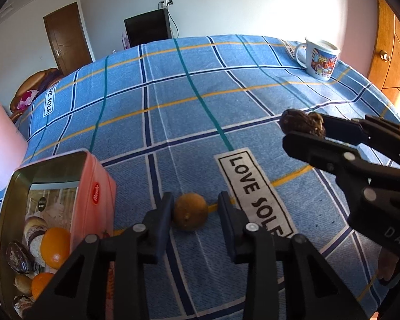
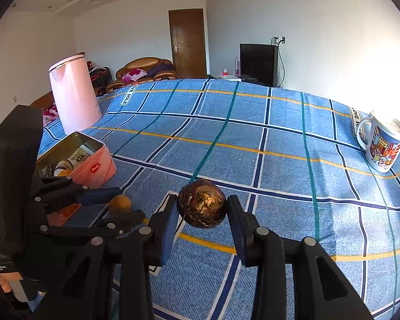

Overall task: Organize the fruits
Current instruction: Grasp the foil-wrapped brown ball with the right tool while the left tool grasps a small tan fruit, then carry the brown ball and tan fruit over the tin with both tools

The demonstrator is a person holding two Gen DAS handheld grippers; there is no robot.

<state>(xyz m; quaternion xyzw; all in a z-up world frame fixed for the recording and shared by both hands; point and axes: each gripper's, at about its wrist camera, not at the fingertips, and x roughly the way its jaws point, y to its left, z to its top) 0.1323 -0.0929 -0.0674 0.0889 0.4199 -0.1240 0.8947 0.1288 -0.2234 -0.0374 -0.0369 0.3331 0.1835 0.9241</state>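
While the right tongs clamp a dark fruit, the left tongs gape. A brown fruit lies between their fingers, a pink tin to their left.

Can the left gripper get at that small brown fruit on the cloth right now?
Probably yes: the left gripper is open with the brown fruit already between its fingers, nothing between them.

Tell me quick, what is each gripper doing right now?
Left gripper: open, its fingers either side of the small brown fruit on the cloth.
Right gripper: shut on the dark round fruit.
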